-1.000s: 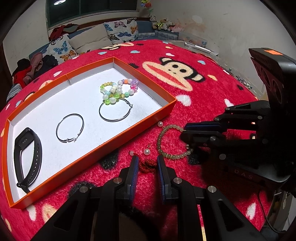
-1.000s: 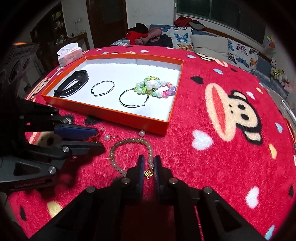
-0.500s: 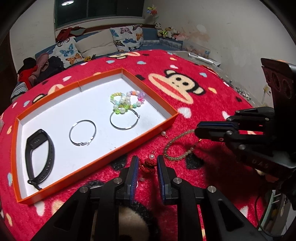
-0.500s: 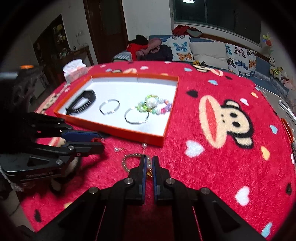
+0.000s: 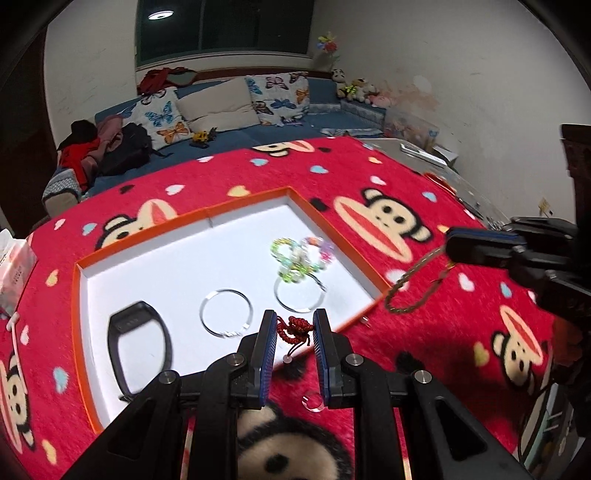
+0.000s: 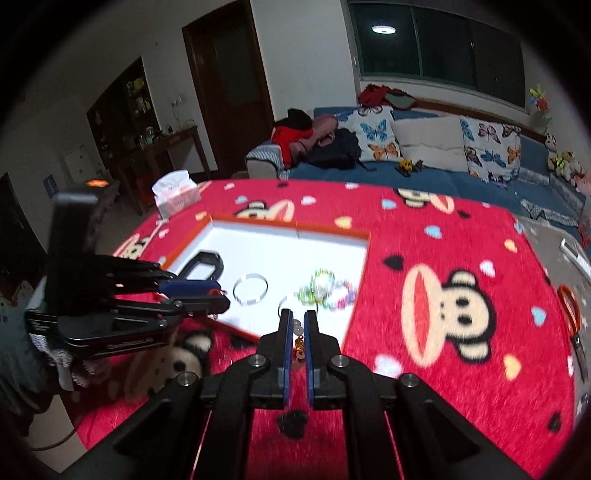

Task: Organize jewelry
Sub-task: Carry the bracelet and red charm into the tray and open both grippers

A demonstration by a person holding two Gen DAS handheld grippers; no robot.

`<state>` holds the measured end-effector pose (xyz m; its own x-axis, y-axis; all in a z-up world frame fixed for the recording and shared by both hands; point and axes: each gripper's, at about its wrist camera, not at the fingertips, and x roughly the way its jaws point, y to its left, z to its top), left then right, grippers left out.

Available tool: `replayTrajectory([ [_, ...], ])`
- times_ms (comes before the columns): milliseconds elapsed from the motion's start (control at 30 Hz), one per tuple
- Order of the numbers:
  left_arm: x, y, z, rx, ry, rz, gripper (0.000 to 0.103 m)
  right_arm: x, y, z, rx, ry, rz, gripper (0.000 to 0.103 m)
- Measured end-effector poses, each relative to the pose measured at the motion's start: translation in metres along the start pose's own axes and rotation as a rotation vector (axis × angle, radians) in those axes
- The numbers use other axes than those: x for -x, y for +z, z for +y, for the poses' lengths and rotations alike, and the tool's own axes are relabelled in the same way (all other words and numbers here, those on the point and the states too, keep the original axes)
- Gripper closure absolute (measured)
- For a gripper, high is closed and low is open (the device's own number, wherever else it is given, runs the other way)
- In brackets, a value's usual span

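Left gripper (image 5: 294,328) fingers clamp red knotted cord (image 5: 293,329); its lower end blurred. Right gripper (image 6: 299,332) fingers pinch bead bracelet (image 5: 415,284), charm half hidden. Orange tray (image 5: 79,332) contents smeared.

Red monkey-print blanket (image 5: 424,177) covers the table; tissue box (image 6: 176,192) sits at its far left corner; orange-handled scissors (image 6: 570,308) lie near the right edge; blue sofa (image 6: 424,173) behind with butterfly cushions (image 5: 279,94) and a beige cushion (image 5: 218,105); red and pink clothes pile (image 6: 306,134) beside a black backpack (image 5: 125,149); plush toys (image 5: 356,88) at the sofa's end; dark wooden door (image 6: 229,85); ceiling light reflection (image 5: 160,14) in the window.
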<state>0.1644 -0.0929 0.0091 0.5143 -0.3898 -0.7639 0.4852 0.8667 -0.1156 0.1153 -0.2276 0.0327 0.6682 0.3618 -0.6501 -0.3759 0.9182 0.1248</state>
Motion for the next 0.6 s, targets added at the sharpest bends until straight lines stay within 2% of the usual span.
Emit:
replayTrajectory([
  [267,-0.024,0.009,0.032,0.051,0.024,0.038,0.082,-0.028,0.016,-0.001,0.015,0.013,0.009,0.095],
  [600,-0.05,-0.003,0.048,0.08,0.029,0.092,0.082,-0.064,0.0,-0.003,0.007,0.038,0.097,0.095],
])
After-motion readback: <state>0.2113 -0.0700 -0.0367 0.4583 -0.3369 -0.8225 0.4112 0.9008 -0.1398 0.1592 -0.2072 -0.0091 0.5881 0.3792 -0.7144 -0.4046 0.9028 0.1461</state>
